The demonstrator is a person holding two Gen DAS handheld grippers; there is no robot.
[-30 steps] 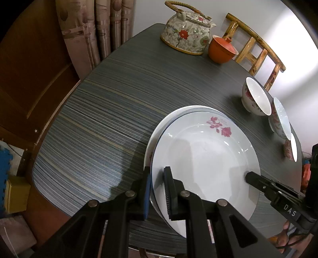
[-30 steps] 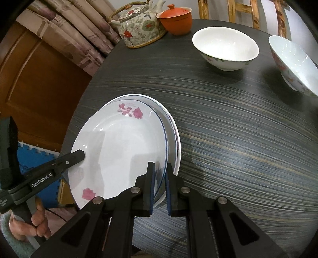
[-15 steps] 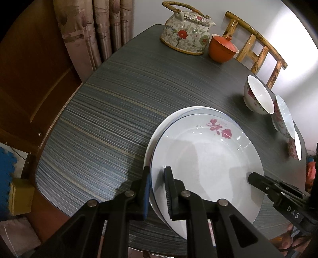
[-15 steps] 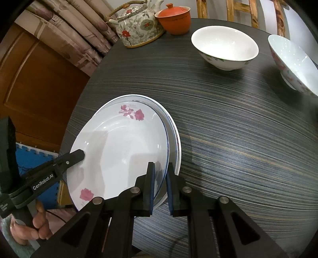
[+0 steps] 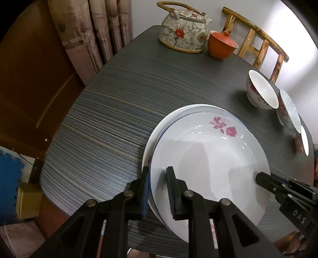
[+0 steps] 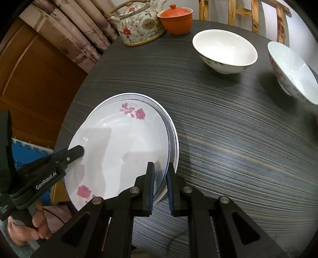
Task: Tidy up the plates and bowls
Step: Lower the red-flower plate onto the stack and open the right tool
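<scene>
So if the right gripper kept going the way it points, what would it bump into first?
Almost at once, the plates. The right gripper points steeply down with the rim of the top plate between its jaws, so it would run into that rim and the plate beneath, then the table.

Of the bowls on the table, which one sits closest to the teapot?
The bowl with the green-leaf pattern outside, just beyond the orange lidded cup from the teapot. The pink-flowered bowl sits further right, near the table's edge.
</scene>
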